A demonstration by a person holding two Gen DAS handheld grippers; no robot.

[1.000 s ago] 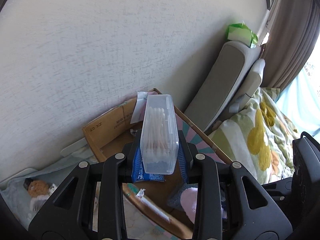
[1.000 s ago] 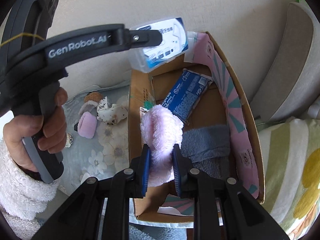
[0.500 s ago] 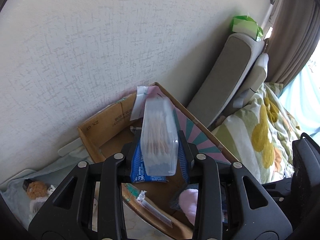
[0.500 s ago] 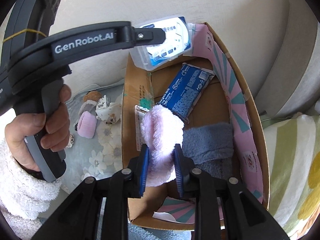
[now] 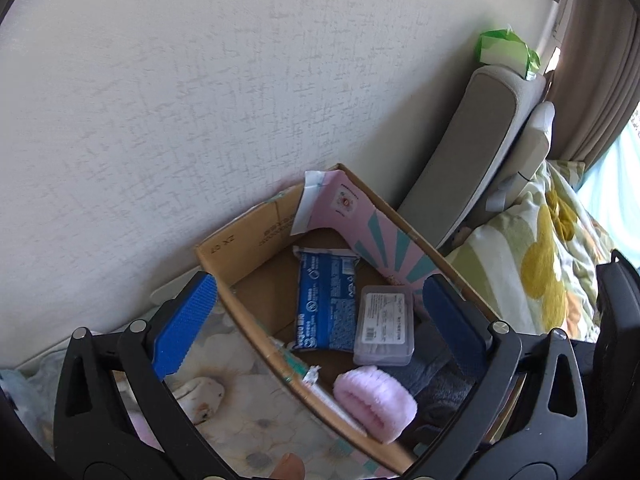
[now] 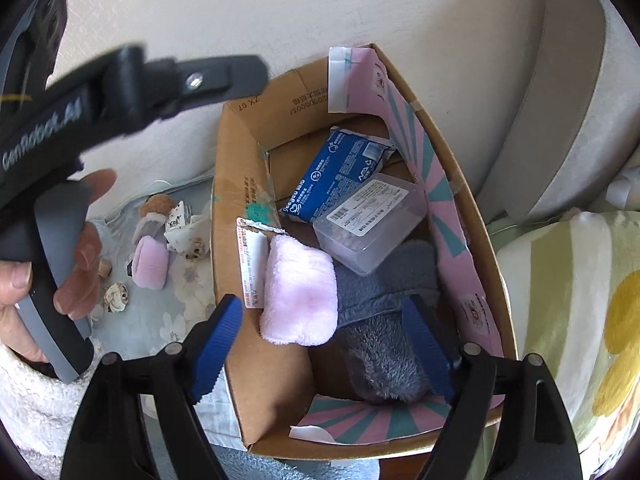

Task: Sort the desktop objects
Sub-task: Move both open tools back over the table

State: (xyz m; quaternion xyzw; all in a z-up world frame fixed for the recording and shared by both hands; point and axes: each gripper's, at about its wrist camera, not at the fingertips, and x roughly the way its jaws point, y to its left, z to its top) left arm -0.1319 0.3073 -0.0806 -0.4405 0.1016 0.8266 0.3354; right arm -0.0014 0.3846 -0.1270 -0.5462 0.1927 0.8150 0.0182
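Observation:
A cardboard box (image 5: 224, 248) (image 6: 228, 168) stands against the wall. Inside lie a clear plastic box of cotton swabs (image 5: 384, 326) (image 6: 370, 222), a blue packet (image 5: 326, 300) (image 6: 340, 168), a pink fluffy roll (image 5: 374, 402) (image 6: 300, 292) and a grey towel (image 5: 432, 380) (image 6: 384, 336). My left gripper (image 5: 320, 312) hangs above the box, its jaws opening wide, nothing between the pads. My right gripper (image 6: 324, 344) is over the near end of the box, jaws opening; the pink roll lies below, clear of the pads.
On the floral cloth (image 6: 160, 312) left of the box lie a second pink roll (image 6: 150, 262) and small toys (image 6: 156, 208). A person's hand (image 6: 76, 248) holds the left gripper's handle. A grey cushion (image 5: 472, 152) and patterned bedding (image 5: 552, 264) lie to the right.
Both grippers have opened. The cotton swab box dropped from the left gripper into the cardboard box, and the pink roll fell from the right gripper beside the grey towel.

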